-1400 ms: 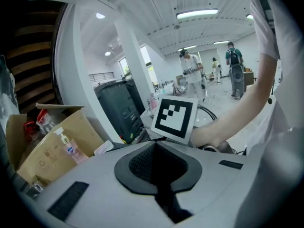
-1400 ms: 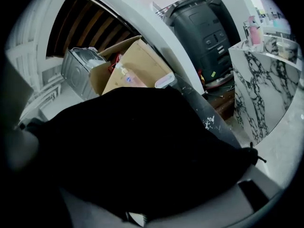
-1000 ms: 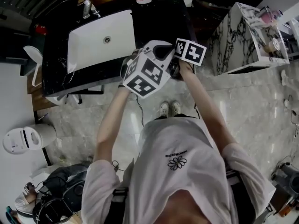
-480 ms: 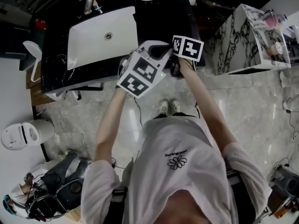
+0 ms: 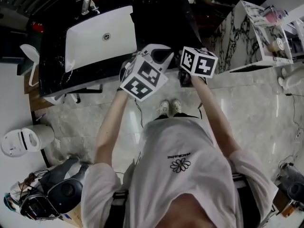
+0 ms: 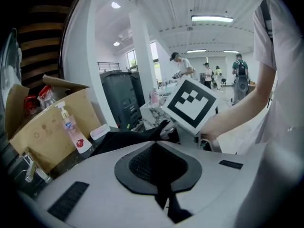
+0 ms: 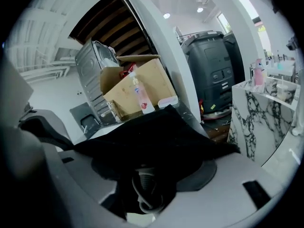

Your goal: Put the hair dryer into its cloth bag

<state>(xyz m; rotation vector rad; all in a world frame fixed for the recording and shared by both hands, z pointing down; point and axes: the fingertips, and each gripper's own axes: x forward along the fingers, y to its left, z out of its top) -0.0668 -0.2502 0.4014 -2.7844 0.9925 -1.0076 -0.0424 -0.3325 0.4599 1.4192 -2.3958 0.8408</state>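
My left gripper (image 6: pixel 159 175) is shut on an edge of the black cloth bag (image 6: pixel 128 139), which stretches away from it toward the right gripper's marker cube (image 6: pixel 191 103). In the right gripper view the bag (image 7: pixel 156 137) lies draped across my right gripper (image 7: pixel 156 177), whose jaws stand wide apart. A pale coiled cord (image 7: pixel 142 194) shows in the gap under the cloth; the hair dryer's body is hidden. From the head view both marker cubes, left (image 5: pixel 142 77) and right (image 5: pixel 198 62), hover side by side over the counter's front edge.
A black counter (image 5: pixel 166 18) carries a white sink (image 5: pixel 99 37) and a tap (image 5: pixel 87 4). A soap bottle (image 6: pixel 71 129) and a cardboard box (image 6: pixel 42 127) stand at the back. A marble-patterned cabinet (image 5: pixel 247 37) is at the right, a dark bin (image 7: pixel 213 70) behind it.
The right gripper's cube has slid to the right, away from the left cube, and rolled. The left gripper has stayed in place.
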